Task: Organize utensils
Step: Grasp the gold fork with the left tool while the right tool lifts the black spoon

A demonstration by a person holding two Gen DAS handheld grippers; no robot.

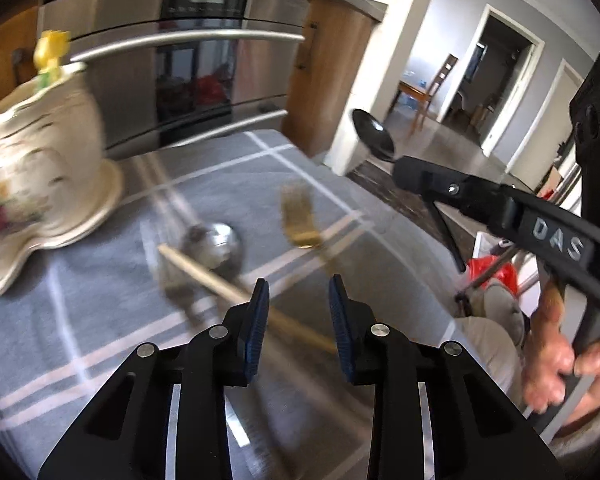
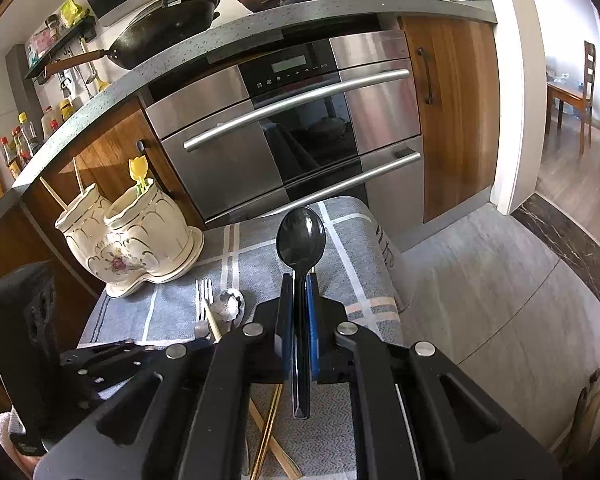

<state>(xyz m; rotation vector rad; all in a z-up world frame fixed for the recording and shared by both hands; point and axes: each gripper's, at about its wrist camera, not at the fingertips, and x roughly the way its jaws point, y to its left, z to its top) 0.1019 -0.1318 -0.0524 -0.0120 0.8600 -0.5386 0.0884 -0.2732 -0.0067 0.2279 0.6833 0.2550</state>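
A black spoon [image 2: 301, 236] is clamped in the right gripper [image 2: 300, 320], the left gripper [image 1: 298, 300] is parted and empty, and a fork [image 2: 202, 300] and chopsticks [image 1: 236, 292] remain unsorted on the cloth [image 2: 340, 240] near the ceramic holder [image 2: 140, 236].

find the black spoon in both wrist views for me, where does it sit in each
Left wrist view: the black spoon is right of centre in the upper half, its bowl sticking out of the right gripper, in front of the white wall corner.
Right wrist view: the spoon is dead centre, bowl up, handle clamped between the blue pads.
Shared landmark: the cream ceramic utensil holder, at the left in both.
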